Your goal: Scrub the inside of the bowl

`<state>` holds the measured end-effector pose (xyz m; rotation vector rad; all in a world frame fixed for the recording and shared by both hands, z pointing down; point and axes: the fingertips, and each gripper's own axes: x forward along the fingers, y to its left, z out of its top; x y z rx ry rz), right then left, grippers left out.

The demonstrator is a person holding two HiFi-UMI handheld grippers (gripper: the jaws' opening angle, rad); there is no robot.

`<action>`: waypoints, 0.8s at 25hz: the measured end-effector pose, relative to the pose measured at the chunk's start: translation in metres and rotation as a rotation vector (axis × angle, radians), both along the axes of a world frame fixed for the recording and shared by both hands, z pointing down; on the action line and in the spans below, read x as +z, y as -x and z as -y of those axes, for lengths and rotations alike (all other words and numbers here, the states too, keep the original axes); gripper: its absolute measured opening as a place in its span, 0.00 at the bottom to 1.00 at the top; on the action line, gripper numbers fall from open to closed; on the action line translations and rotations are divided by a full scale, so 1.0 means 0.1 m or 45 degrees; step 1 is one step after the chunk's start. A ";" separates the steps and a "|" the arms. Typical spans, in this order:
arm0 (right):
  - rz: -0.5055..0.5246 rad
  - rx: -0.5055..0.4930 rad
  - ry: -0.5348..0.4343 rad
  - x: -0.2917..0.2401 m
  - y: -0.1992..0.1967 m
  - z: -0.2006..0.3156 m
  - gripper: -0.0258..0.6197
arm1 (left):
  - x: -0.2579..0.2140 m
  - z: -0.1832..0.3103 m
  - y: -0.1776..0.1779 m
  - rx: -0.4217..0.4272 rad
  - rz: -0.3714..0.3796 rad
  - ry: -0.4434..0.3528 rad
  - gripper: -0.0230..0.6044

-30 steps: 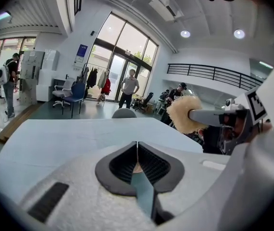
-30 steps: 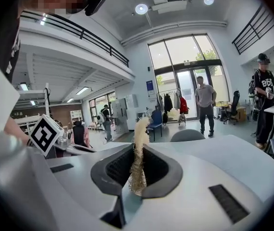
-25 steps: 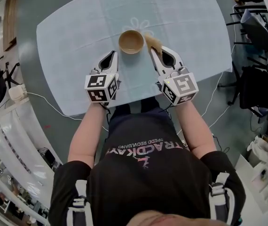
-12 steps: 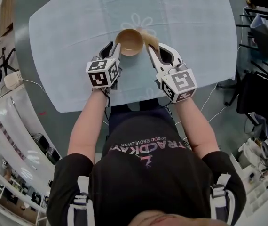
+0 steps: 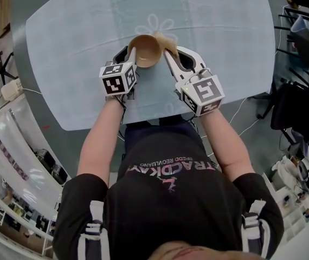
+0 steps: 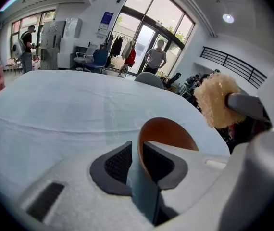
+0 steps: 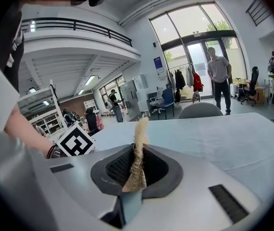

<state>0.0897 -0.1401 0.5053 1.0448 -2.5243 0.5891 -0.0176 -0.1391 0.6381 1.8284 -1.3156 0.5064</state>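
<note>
A brown wooden bowl sits on the pale blue table just ahead of me. My left gripper is shut on the bowl's near-left rim; in the left gripper view the thin rim of the bowl stands pinched between the dark pads of the left gripper. My right gripper is shut on a tan fibrous scrubber, held at the bowl's right edge. The scrubber hangs above and right of the bowl. In the right gripper view the scrubber sticks up between the right gripper's pads.
The table's near edge is close to my body. Office chairs and desks crowd the right side, and a cable trails on the floor. People stand far off by the glass doors.
My left gripper moved forward from beside the bowl and closed on its rim. The right gripper with the scrubber edged closer to the bowl's right side.
</note>
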 end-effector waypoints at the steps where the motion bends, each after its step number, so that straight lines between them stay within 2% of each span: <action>1: -0.002 -0.002 0.003 0.01 0.00 0.01 0.09 | 0.01 0.01 0.00 -0.003 0.004 0.005 0.14; 4: -0.013 -0.008 0.014 0.03 0.02 0.04 0.09 | 0.01 0.03 -0.01 -0.010 0.007 0.001 0.08; 9: -0.053 -0.041 0.059 0.14 0.09 0.00 0.09 | -0.14 0.06 -0.03 0.052 0.084 -0.076 0.08; 16: -0.212 -0.211 0.119 0.22 0.46 -0.23 0.09 | -0.67 0.05 -0.05 0.256 0.318 -0.336 0.08; 20: -0.253 -0.241 0.128 0.16 0.62 -0.33 0.09 | -0.93 -0.02 -0.10 0.353 0.403 -0.467 0.08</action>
